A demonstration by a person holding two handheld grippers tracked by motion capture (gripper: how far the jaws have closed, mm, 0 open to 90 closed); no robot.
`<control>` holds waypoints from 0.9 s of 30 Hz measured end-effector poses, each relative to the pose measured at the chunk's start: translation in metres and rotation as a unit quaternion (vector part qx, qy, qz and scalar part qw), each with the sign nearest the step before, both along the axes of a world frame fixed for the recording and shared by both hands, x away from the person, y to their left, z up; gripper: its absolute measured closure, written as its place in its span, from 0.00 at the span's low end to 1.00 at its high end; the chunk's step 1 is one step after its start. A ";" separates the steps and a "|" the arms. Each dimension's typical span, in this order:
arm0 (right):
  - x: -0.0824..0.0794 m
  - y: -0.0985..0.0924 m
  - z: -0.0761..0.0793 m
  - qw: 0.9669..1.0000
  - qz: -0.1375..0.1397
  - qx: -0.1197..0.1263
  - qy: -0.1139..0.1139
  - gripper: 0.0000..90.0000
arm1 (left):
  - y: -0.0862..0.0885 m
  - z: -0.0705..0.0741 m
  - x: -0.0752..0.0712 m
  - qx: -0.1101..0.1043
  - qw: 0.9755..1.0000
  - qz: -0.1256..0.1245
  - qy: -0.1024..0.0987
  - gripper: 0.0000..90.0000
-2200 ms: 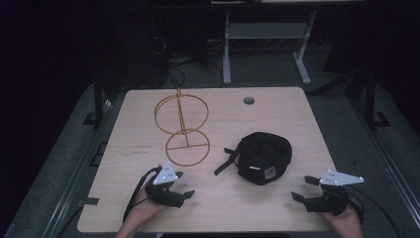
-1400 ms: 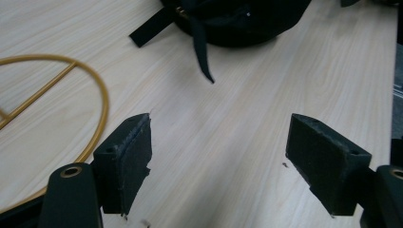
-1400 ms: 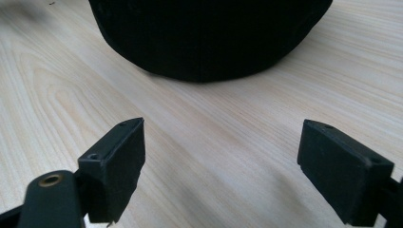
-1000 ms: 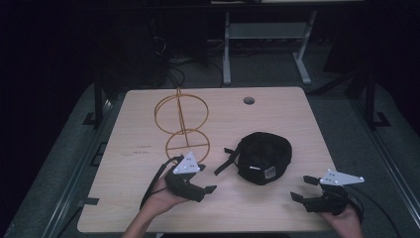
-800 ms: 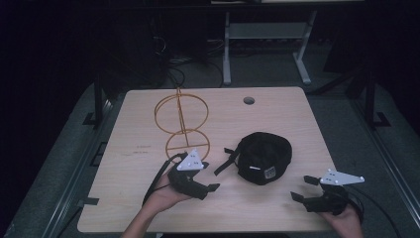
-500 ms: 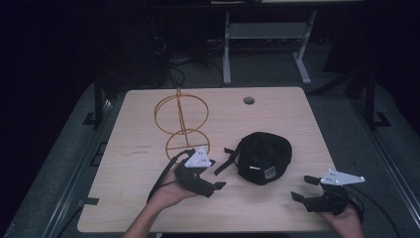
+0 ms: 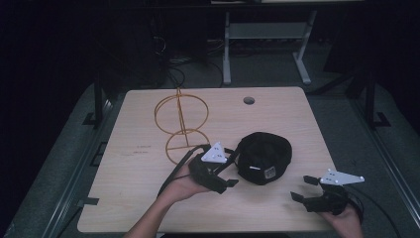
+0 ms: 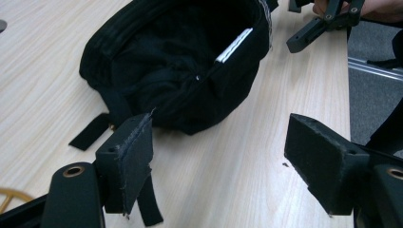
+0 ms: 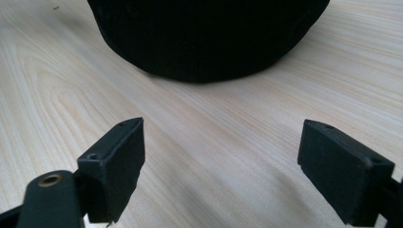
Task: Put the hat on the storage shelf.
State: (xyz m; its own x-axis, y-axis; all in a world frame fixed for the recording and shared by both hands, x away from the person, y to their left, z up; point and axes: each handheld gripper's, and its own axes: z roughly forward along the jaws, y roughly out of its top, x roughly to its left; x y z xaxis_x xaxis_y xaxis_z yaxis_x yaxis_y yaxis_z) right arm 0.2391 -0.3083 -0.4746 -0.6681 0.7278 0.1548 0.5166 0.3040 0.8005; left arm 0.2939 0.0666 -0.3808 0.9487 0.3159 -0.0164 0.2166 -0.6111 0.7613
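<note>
With both grippers' jaws spread wide and empty, the left gripper (image 7: 229,173) near the soft black fabric cap (image 7: 263,156) lying opening-up mid-table risks pinching only its loose strap (image 8: 89,131) or nudging the gold wire stand (image 7: 181,125) beside it.

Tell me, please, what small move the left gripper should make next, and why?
Probably ease the left gripper a little further forward toward the black cap so one jaw goes inside the near rim. Its jaws stand wide open and empty, just short of the cap, which lies upside down on the table with its opening facing them. The right gripper is also open, farther back.
</note>
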 end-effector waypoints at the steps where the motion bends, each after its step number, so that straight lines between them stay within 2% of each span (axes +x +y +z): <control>1: 0.000 0.000 0.000 1.000 0.000 0.000 0.000 0.17 | -0.003 0.001 0.001 0.001 1.000 -0.002 -0.001 0.27; 12: 0.000 -0.001 0.000 1.000 0.003 0.001 0.000 0.17 | -0.032 0.005 0.009 0.009 1.000 -0.024 -0.002 0.31; 17: 0.001 -0.001 0.000 1.000 0.002 0.004 -0.001 0.17 | -0.045 0.004 0.012 0.025 0.999 -0.040 -0.002 0.33; 27: 0.001 0.000 0.000 1.000 0.003 0.004 -0.002 0.17 | -0.059 -0.006 0.020 0.039 0.998 -0.048 0.018 0.38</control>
State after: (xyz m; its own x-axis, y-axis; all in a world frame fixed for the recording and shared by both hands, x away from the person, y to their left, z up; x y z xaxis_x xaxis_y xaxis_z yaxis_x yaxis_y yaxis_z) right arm 0.2397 -0.3086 -0.4744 -0.6729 0.7228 0.1573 0.5117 0.3013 0.8046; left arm 0.3140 0.0071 -0.3866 0.9739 0.2249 -0.0301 0.1805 -0.6876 0.7033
